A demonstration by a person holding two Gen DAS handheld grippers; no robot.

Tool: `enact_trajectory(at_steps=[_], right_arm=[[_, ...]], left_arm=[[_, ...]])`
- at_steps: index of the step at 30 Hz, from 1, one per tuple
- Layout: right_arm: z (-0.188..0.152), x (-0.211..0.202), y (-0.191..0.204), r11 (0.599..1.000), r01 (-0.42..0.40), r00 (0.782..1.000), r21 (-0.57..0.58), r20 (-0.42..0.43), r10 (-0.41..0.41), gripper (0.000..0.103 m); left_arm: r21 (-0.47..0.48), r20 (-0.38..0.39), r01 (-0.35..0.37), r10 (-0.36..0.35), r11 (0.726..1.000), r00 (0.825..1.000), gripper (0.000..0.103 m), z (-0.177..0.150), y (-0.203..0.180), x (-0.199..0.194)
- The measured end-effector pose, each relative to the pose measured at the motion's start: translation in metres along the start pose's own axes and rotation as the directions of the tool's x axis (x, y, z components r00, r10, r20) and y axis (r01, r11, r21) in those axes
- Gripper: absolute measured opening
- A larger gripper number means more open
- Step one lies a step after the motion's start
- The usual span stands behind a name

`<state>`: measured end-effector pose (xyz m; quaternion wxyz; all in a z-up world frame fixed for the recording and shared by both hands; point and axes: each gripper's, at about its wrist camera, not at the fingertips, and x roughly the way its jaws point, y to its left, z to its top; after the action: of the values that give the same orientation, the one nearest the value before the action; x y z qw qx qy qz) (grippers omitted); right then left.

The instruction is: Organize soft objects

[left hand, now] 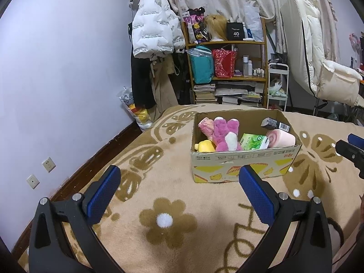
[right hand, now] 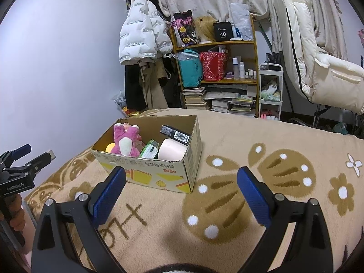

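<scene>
Both pairs of jaws spread wide, gripping nothing: left gripper point(left hand: 179, 182) and right gripper point(right hand: 182, 182) hover low over the flowered blanket point(left hand: 168, 221). Farther ahead, well apart from either, cardboard box point(left hand: 241, 163) holding pink plush point(left hand: 224, 134), yellow plush point(left hand: 206, 146), pink roll point(left hand: 281, 138), plus green carton point(left hand: 253, 141) and black box point(left hand: 274, 123). Risk, probably: snagging a hard carton alongside a plush in that crowded box, or tipping the light box while reaching in.

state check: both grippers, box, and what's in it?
left gripper: open, empty
right gripper: open, empty
cardboard box: top open, upright on blanket
pink plush: in box
pink roll: in box, on its side
green carton: in box, tilted
</scene>
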<state>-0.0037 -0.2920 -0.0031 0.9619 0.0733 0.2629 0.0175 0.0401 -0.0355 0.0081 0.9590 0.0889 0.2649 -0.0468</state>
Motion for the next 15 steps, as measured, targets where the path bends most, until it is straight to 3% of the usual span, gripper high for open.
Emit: enact_trajectory(at_steps=[15], right_arm=[[-0.0049, 0.003, 0.0015, 1.0, -0.001, 1.0, -0.011, -0.011, 0.001, 0.102]], left_arm=[[-0.004, -0.006, 0.004, -0.004, 1.0, 1.0, 0.103, 0.0, -0.0026, 0.0005]])
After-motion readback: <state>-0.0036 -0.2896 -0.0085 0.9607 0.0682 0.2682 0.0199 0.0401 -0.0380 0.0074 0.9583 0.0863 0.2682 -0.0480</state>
